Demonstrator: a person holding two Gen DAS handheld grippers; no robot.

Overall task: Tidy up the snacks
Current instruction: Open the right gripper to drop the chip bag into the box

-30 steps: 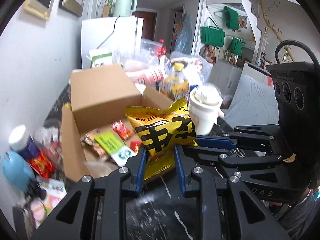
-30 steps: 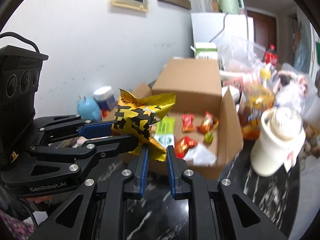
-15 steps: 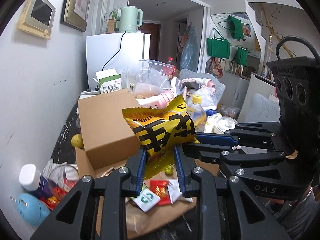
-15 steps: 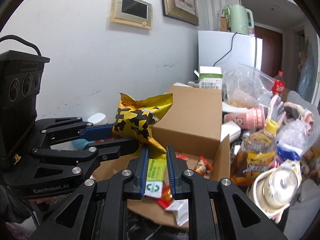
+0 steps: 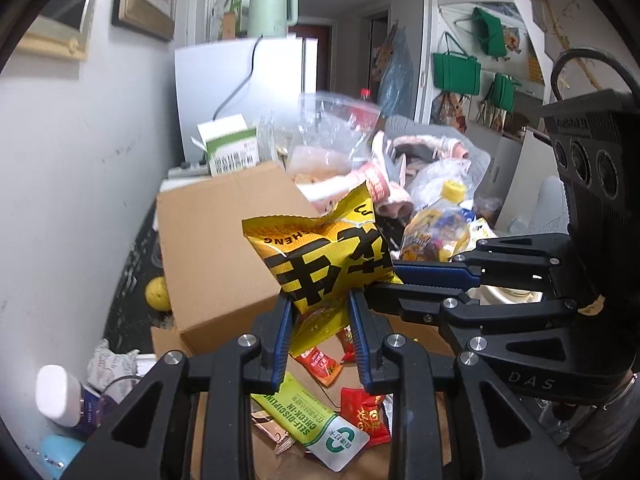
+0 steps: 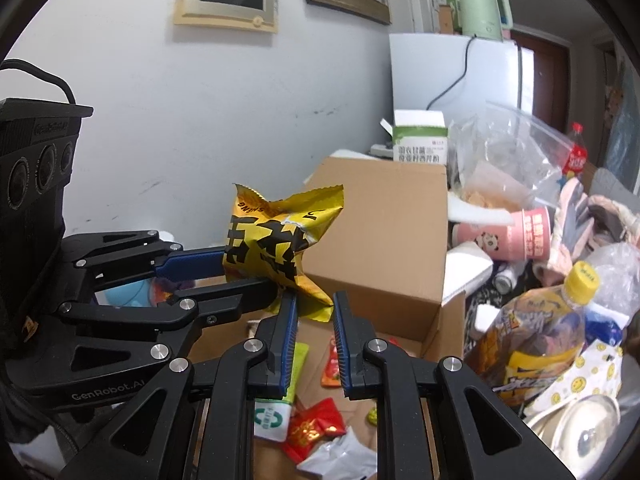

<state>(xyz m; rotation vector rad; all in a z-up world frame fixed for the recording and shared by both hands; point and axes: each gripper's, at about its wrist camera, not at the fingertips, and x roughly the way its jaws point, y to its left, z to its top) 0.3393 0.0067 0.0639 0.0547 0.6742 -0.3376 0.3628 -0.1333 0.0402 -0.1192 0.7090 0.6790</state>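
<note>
A crowded table stands against a white wall, with a white fridge behind it and many bags and bottles around. Above this table hangs the yellow foil snack bag with black characters [image 5: 320,256], crumpled and torn a little at its top edge. It is held by both tools at once: the left gripper [image 5: 320,316] pinches its lower corner between the blue pads, and the right gripper [image 6: 314,312] clamps the lower corner on the other side, so the two sets of fingers meet at the bag almost at a right angle. I think two grips are used because the bag is light and puffy and would swing or turn in one grip only.

The bag is in the air just over the open brown cardboard box [image 5: 216,248], whose tall flap stands upright behind it. In the bottom of the box lie small red sachets [image 6: 312,428] and a green and white bar wrapper [image 5: 308,424], so the box seems to be the place for collecting snacks. Probably the bag is meant to go down there.

To the right stands a yellow-capped drink bottle [image 6: 548,328], outside the box.
</note>
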